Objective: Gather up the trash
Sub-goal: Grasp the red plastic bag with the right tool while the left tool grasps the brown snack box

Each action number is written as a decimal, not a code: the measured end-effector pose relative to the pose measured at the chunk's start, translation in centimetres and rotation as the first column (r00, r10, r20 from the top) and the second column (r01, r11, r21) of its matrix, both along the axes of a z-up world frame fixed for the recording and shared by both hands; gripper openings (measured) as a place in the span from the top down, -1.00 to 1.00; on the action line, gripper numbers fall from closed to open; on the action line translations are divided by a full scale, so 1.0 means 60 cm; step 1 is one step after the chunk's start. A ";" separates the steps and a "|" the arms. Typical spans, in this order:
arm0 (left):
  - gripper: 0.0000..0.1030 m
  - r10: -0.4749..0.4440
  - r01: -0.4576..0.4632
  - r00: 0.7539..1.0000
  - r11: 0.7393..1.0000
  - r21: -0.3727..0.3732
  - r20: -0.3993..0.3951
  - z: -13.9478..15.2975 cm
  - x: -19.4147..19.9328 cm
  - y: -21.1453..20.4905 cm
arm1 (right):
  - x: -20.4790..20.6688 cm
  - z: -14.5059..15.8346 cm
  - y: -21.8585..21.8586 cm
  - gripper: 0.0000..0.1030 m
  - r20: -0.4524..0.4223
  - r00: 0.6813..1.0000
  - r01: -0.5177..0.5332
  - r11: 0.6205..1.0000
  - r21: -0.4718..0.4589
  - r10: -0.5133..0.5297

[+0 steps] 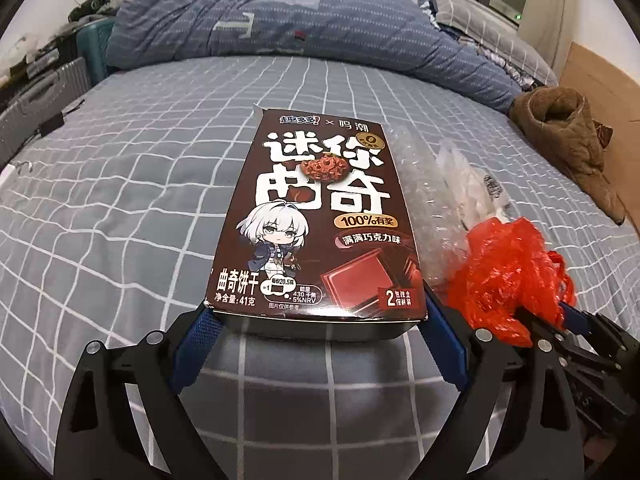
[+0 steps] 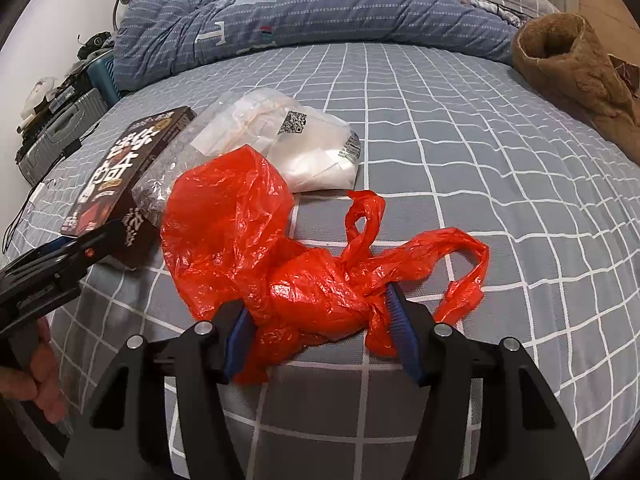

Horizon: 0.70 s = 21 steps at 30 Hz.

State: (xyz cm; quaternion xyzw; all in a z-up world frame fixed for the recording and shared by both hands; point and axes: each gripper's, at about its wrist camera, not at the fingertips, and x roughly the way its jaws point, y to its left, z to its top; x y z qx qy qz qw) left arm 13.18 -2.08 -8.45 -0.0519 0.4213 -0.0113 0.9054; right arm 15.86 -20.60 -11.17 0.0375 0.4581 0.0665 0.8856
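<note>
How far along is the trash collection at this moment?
Nothing looks collected yet. The right gripper is pinching the red bag, its blue pads against the plastic. The left gripper straddles the cookie box, not yet clamped. The bubble wrap and white packet lie untouched on the bed.

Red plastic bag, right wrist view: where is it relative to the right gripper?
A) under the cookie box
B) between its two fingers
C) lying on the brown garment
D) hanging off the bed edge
B: the red plastic bag lies crumpled on the checked bedsheet, its bunched lower part between the blue pads of the right gripper, apart from the cookie box.
</note>
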 end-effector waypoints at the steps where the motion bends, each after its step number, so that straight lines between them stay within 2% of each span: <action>1: -0.73 -0.002 0.002 1.000 1.000 0.000 0.005 0.002 -0.004 0.001 | -0.001 0.002 0.000 -0.09 0.004 1.000 0.002 1.000 -0.002 -0.002; 7: -0.73 0.001 -0.001 1.000 1.000 -0.007 0.014 0.014 -0.024 0.014 | -0.011 0.027 -0.001 -0.08 0.051 0.998 0.026 1.000 -0.014 -0.026; 10: -0.73 0.006 -0.006 1.000 1.000 0.013 0.026 0.019 -0.034 0.012 | -0.020 0.039 0.001 -0.08 0.074 0.997 0.035 0.999 -0.035 -0.032; 21: -0.73 -0.007 0.007 1.000 1.000 -0.008 0.003 0.017 -0.050 0.013 | -0.070 0.073 0.006 -0.08 0.117 0.992 0.063 0.996 -0.061 -0.055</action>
